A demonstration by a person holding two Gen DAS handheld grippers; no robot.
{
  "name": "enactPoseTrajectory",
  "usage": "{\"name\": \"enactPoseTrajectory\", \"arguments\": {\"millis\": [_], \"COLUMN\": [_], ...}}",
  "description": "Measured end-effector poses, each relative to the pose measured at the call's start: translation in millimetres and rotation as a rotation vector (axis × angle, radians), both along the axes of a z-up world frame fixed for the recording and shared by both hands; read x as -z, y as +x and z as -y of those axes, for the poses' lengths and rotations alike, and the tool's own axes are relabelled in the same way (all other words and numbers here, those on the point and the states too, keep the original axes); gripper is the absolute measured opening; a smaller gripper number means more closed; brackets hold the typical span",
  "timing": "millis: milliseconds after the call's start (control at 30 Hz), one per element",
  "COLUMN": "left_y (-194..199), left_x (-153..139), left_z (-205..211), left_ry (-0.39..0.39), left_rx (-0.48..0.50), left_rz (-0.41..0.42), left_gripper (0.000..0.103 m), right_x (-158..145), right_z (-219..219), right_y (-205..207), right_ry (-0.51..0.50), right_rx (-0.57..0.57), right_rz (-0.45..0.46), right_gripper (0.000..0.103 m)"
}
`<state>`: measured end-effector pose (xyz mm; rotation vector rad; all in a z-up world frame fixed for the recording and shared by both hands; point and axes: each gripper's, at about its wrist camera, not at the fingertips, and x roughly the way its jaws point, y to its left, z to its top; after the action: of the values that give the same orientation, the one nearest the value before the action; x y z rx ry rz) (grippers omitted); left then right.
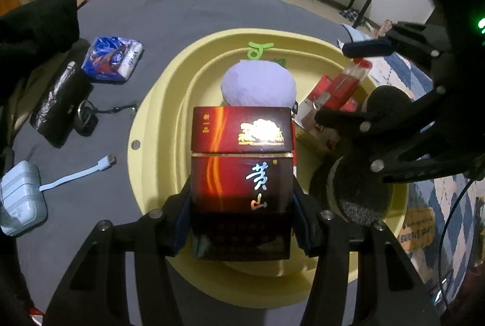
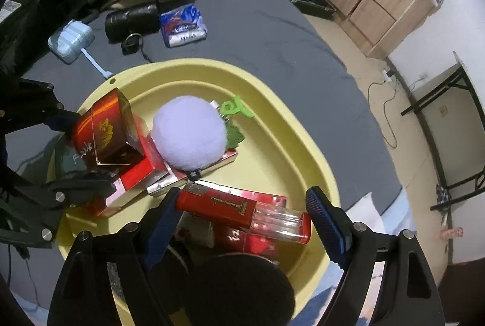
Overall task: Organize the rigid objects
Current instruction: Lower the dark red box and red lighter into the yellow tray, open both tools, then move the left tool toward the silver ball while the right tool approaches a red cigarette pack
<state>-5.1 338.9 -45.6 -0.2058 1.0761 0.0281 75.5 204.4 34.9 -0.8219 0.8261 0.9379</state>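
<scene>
A yellow basin (image 1: pixel 157 126) (image 2: pixel 272 101) sits on the grey bed. My left gripper (image 1: pixel 242 223) is shut on a dark red cigarette box (image 1: pixel 242 174) and holds it over the basin; the box also shows in the right wrist view (image 2: pixel 106 129). My right gripper (image 2: pixel 242 207) is open over the basin, its fingers on either side of a red lighter with a clear end (image 2: pixel 242 210). A pale purple plush ball (image 1: pixel 257 83) (image 2: pixel 189 133) with a green loop lies in the basin on red boxes (image 2: pixel 142 171).
On the bed left of the basin lie a blue tissue pack (image 1: pixel 113 59) (image 2: pixel 183 25), a black pouch (image 1: pixel 60 104) (image 2: pixel 133 19), a light blue charger with cable (image 1: pixel 21 201) (image 2: pixel 71 39) and a key fob (image 1: pixel 86 116). A round black container (image 1: pixel 354 192) sits in the basin.
</scene>
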Motion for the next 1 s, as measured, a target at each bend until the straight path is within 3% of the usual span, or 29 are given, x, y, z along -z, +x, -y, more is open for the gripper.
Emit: {"name": "enactPoseTrajectory", "arguments": {"millis": [133,200,267,367,500,667,733,833,1000], "left_y": [-5,-10,-14,-15,-2,30,47,71,110], "left_x": [-1,-6,-17,-42,-74,-94,-94,-87,-67], "left_z": [-1,-3,-4,-4,20,91,132,187,284], "left_ry": [-0.006,-0.013,-0.006,-0.025,-0.032,-0.042,-0.040,-0.032,-0.077], "left_rx": [0.004,-0.004,-0.020,-0.044,-0.008,0.113,0.190,0.224,0.306], "left_rz": [0.014,0.030,0.073,0.149,0.184,0.199,0.191,0.139,0.062], "left_gripper": [0.063,0.076,0.088,0.102,0.103,0.103,0.103,0.103,0.103], "right_x": [8,5,-7,-30,-57,-54,-43,-17,24], "right_z": [5,11,26,54,125,233,277,346,407], "right_y": [0,-1,-2,2,10,0,-3,-6,-11], "right_ry": [0.008,0.037,0.110,0.221,0.417,0.482,0.464,0.404,0.354], "right_rx": [0.013,0.026,0.050,0.124,0.288,0.426,0.472,0.569,0.618], "right_rz": [-0.007,0.003,-0.002,-0.023,-0.035,0.037,0.063,0.090,0.076], "right_gripper": [0.084,0.092,0.103,0.103,0.103,0.103,0.103,0.103,0.103]}}
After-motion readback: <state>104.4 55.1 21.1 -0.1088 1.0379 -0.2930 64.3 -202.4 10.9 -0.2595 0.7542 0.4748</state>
